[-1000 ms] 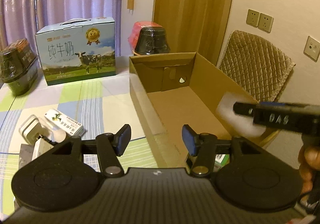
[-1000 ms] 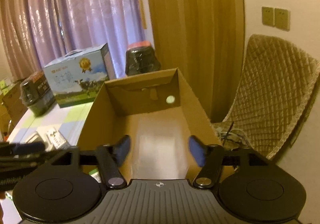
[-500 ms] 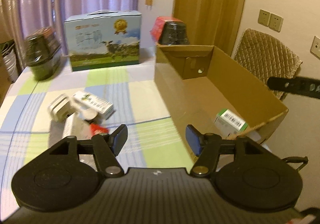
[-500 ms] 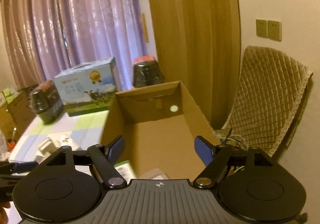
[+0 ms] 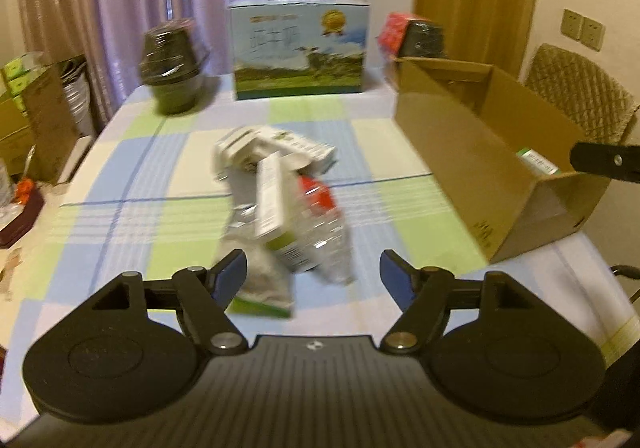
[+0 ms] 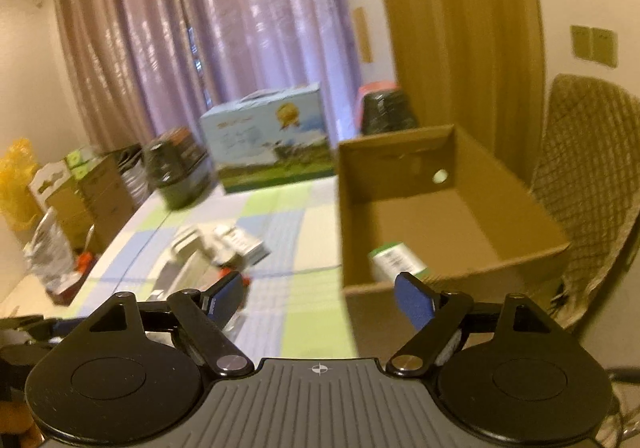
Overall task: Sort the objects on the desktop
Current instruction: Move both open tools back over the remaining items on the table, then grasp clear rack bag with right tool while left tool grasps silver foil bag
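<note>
Cardboard box (image 5: 496, 152), right, holds one sorted carton (image 6: 396, 260); my left claw (image 5: 312, 276) gapes empty facing the pile (image 5: 280, 192).

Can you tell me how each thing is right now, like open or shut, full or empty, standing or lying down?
Left gripper: open, holding nothing.
Right gripper: open, holding nothing.
Cardboard box: open on top, nearly empty.
Green-and-white packet: lying inside the box.
Plastic bottle: lying on its side in the pile.
Milk carton: shut, standing upright.
Curtains: drawn shut.
</note>
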Demonstrator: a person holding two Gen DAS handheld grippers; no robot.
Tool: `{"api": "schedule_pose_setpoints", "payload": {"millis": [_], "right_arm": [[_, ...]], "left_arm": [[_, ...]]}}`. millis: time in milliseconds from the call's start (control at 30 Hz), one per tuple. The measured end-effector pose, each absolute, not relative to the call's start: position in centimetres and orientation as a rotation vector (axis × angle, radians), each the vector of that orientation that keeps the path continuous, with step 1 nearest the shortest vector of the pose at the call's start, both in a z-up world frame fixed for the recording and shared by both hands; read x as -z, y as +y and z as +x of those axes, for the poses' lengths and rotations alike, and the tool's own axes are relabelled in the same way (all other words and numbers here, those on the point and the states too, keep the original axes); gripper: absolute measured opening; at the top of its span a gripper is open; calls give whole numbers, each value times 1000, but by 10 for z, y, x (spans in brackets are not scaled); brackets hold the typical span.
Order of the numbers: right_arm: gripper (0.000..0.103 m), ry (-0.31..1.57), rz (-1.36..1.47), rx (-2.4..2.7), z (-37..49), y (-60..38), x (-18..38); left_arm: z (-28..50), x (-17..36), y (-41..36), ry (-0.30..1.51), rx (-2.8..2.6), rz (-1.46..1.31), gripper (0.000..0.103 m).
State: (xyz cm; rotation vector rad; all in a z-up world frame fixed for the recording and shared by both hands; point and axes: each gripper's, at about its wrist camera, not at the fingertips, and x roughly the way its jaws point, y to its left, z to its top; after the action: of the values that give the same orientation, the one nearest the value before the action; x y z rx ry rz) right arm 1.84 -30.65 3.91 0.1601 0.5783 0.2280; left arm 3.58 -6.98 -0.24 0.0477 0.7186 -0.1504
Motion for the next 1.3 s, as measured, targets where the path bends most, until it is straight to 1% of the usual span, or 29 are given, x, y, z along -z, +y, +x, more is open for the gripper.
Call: {"api": "schedule_pose_setpoints", "payload": {"millis": [233,467,967,1200,1267,1300], "right_arm": [[83,633,138,-280,11,-273,-15],[83,677,121,-306,17,-252,4],[82,744,53,-370,52,-203,41],[82,752,0,-402,70,-180,59],[81,748,-22,-411,74,-173,65],[77,749,-31,-416,77,-169,68]], "left_arm": [[29,8,-27,727,88,49,71],[36,22,-2,747,65,71,72],[72,54,11,779,128,137,72],[86,64,21,808,155,115,72],[90,65,23,811,159,109,72],[92,66,24,813,159,106,72]]}}
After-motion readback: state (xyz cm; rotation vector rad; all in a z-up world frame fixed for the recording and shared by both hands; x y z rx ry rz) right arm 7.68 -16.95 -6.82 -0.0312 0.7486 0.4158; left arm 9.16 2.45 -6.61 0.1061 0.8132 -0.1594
